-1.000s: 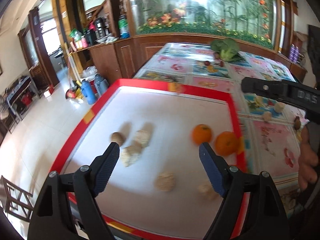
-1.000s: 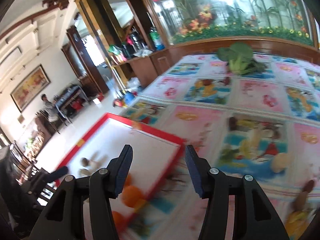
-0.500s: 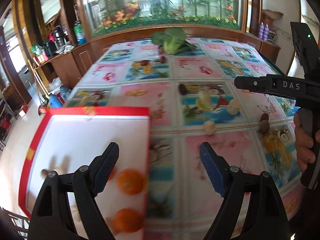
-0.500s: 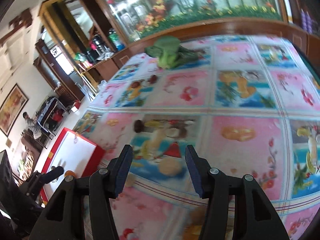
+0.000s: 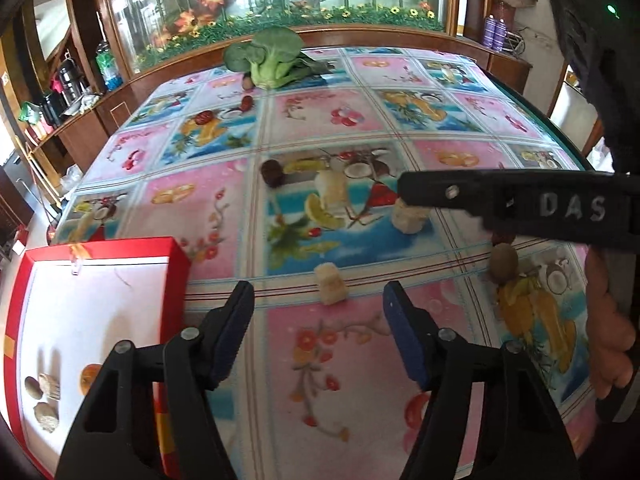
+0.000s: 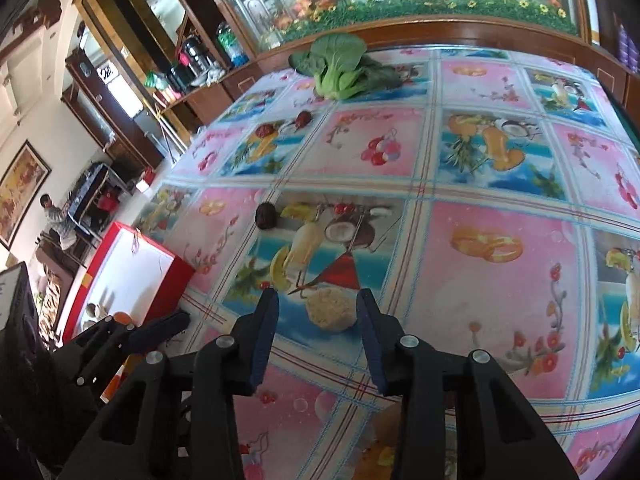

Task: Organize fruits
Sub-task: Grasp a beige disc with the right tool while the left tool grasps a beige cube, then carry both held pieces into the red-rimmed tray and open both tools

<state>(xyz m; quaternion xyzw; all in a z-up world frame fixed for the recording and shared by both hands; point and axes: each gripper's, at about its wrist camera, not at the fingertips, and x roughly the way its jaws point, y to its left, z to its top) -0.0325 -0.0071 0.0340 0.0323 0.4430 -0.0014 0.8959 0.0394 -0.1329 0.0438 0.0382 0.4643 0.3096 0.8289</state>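
My left gripper [image 5: 318,304] is open and empty above the patterned tablecloth, with a pale knobbly piece [image 5: 330,289] lying just beyond its fingertips. My right gripper [image 6: 317,312] is open and hangs over another pale knobbly piece [image 6: 330,309], which lies between its fingertips. That piece shows in the left wrist view [image 5: 409,216] under the right gripper's finger [image 5: 500,200]. A brown kiwi-like fruit [image 5: 503,267] and a dark round fruit [image 5: 273,171] lie on the cloth. The red-rimmed white tray [image 5: 176,276] at the left holds an orange [image 5: 90,376] and several pale pieces [image 5: 45,396].
A leafy green vegetable [image 5: 269,60] lies at the far end of the table, with small dark red fruits [image 5: 247,102] near it. A wooden cabinet and aquarium stand behind. The table drops off to the floor at the left, beyond the tray.
Both grippers swung right, away from the tray and over the tablecloth. The right gripper came down over a pale piece. The tray now sits at the left edge of both views.
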